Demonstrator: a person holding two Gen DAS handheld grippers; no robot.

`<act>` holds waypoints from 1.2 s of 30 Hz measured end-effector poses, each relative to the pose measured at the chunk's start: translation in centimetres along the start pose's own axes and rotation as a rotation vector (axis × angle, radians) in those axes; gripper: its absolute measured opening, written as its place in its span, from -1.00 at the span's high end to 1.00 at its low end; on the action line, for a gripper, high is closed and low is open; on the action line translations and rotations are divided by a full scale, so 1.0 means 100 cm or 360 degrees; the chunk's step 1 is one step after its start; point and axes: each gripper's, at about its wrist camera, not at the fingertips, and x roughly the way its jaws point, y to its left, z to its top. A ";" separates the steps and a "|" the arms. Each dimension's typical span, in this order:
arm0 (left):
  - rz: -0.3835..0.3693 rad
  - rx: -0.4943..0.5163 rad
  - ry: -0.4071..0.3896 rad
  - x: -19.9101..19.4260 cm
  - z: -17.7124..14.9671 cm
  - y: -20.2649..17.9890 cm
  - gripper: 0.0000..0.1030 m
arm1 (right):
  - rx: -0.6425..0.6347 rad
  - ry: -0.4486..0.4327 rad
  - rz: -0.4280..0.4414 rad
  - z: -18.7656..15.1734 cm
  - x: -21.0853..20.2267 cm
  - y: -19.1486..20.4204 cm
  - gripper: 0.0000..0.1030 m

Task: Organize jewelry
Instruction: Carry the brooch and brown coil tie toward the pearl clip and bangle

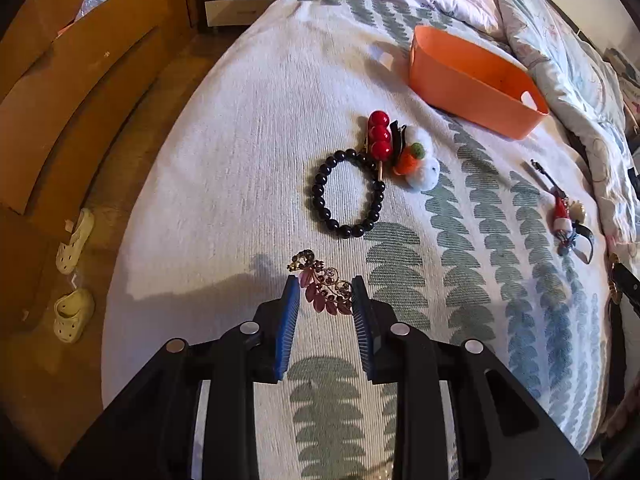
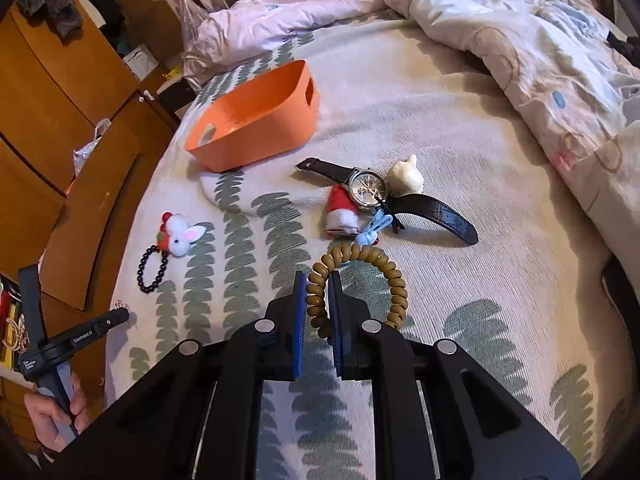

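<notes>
My left gripper (image 1: 325, 289) is open, its blue pads on either side of a gold and purple leaf brooch (image 1: 326, 286) lying on the bed. Beyond it lie a black bead bracelet (image 1: 347, 194), a red bead hair clip (image 1: 379, 134) and a white rabbit plush clip (image 1: 420, 162). My right gripper (image 2: 318, 290) is shut on a tan spiral hair tie (image 2: 394, 280). Ahead of it lie a black-strap watch (image 2: 370, 190), a Santa hat clip (image 2: 340, 210) and a blue clip (image 2: 374, 229). An empty orange bin (image 1: 472, 76) stands further back; it also shows in the right wrist view (image 2: 256, 120).
A rumpled duvet (image 2: 500, 40) covers the far and right side of the bed. A cream bud-shaped ornament (image 2: 406, 176) sits by the watch. Wooden wardrobes (image 1: 72, 72) and white shoes (image 1: 74, 240) on the floor are left of the bed. The left hand-held gripper (image 2: 60, 344) shows at the right view's left edge.
</notes>
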 end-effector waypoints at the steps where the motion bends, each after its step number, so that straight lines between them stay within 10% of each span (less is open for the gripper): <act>1: -0.0003 -0.0001 -0.0009 -0.005 -0.001 0.000 0.47 | -0.0005 -0.0004 0.0001 -0.001 -0.004 0.002 0.76; 36: 0.0028 0.0128 -0.0026 -0.071 -0.106 -0.008 0.47 | -0.0014 0.0077 -0.0120 -0.140 -0.097 0.000 0.76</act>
